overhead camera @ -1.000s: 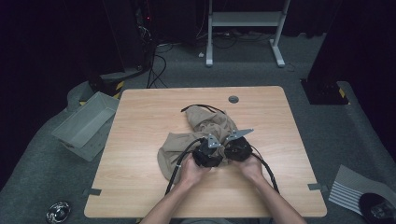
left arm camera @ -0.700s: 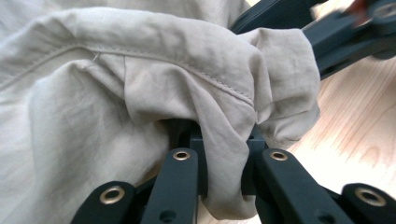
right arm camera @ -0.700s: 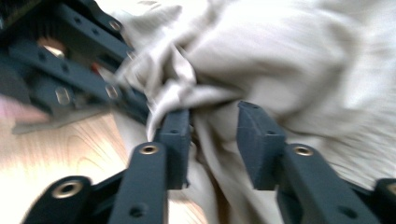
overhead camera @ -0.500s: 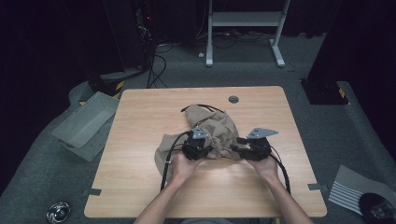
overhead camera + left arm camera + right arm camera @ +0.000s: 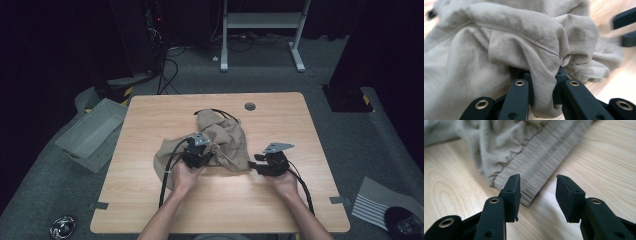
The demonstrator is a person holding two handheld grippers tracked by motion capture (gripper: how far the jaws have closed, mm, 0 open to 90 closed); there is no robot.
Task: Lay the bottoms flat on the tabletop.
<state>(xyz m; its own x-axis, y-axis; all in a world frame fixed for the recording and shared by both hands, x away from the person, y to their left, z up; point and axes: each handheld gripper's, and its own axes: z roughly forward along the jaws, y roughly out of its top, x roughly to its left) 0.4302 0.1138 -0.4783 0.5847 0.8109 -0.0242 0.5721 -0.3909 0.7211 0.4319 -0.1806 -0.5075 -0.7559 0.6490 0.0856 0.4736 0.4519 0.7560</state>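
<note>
While the left gripper is pinching a fold of the beige garment bunched mid-counter, the right gripper, fingers parted and holding nothing, is lining up on the elastic hem; next likely calls for closing there.

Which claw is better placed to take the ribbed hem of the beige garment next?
Right, probably. The right claw is open with the hem just ahead of its jaws on the table. The left claw is already shut on a fold of the garment.
</note>
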